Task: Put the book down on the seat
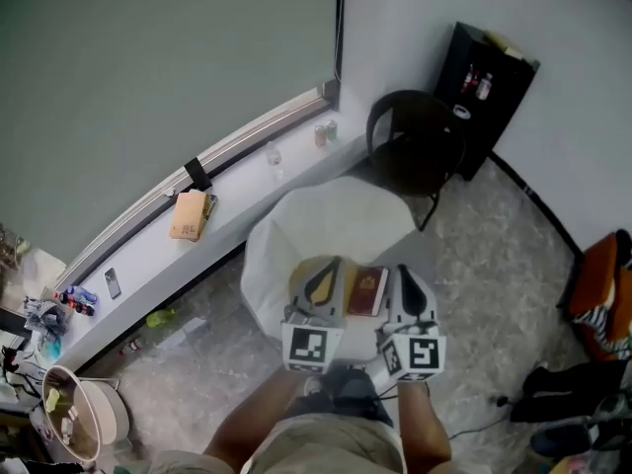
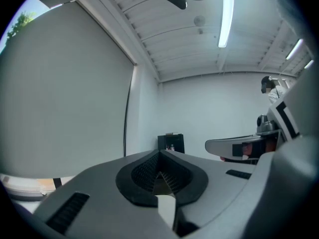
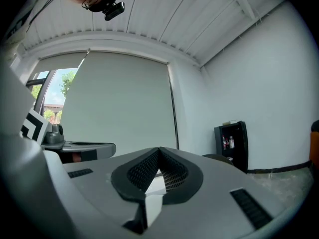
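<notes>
Two grippers low over white seat point(image 1: 326, 220), fingers on both pressed together, gripping nothing. Red book point(image 1: 366, 292) flat at seat's 6 o'clock, left gripper point(image 1: 321, 276) just beside at 9 o'clock, right gripper point(image 1: 410, 282) at 3 o'clock. Black chair point(image 1: 415, 151) at seat's 1 o'clock.

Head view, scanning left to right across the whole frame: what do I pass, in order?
bin → box on the sill → left gripper → book → right gripper → orange thing by the wall
</notes>
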{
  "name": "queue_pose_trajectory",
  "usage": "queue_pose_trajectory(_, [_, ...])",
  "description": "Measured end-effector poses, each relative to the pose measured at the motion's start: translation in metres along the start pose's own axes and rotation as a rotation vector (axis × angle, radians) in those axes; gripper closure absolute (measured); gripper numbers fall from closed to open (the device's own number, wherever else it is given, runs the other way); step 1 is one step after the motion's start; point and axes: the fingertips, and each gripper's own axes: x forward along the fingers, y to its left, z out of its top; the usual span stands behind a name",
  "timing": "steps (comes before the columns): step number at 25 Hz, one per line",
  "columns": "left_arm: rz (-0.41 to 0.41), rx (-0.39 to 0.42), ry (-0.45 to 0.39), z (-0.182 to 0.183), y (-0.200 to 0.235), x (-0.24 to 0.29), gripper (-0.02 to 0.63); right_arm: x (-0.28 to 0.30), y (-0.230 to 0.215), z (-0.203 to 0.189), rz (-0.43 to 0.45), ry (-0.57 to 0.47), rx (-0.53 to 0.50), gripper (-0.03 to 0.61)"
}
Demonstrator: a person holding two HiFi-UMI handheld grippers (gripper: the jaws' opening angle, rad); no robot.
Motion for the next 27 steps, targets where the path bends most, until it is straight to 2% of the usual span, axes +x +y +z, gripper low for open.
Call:
queue_pose_trajectory(3, [-0.005,0.022,-0.023,0.016,0.001,-0.013,0.607,-0.008,0.014,0.018,0.006,-0.017,-0.059,0.572])
queue_pose_trajectory(5, [0.000,0.005,-0.028,0.027,0.004,-0.024,0.607,-0.011,0.022,0.026,0.005,-0.015,-0.089,0.572])
queue_pose_trajectory(12, [0.007,0.024,-0.034,0.034,0.003,-0.035,0.607,-0.023,0.022,0.034,-0.033,-0.055,-0.137,0.572])
queue_pose_trajectory(17, [0.020,0.021,-0.042,0.035,0.009,-0.035,0.607,-0.024,0.017,0.032,-0.067,-0.058,-0.134,0.572])
queue_pose_trajectory(20, [0.026,0.010,-0.020,0.031,0.012,-0.038,0.607,-0.026,0.017,0.030,-0.069,-0.046,-0.138,0.572])
queue_pose_trajectory(23, [0.036,-0.001,-0.039,0.033,0.018,-0.039,0.607,-0.024,0.022,0.030,-0.068,-0.059,-0.142,0.572])
queue_pose_trajectory(27, [0.037,0.018,-0.037,0.035,0.026,-0.040,0.607,-0.018,0.029,0.033,-0.061,-0.058,-0.151,0.572])
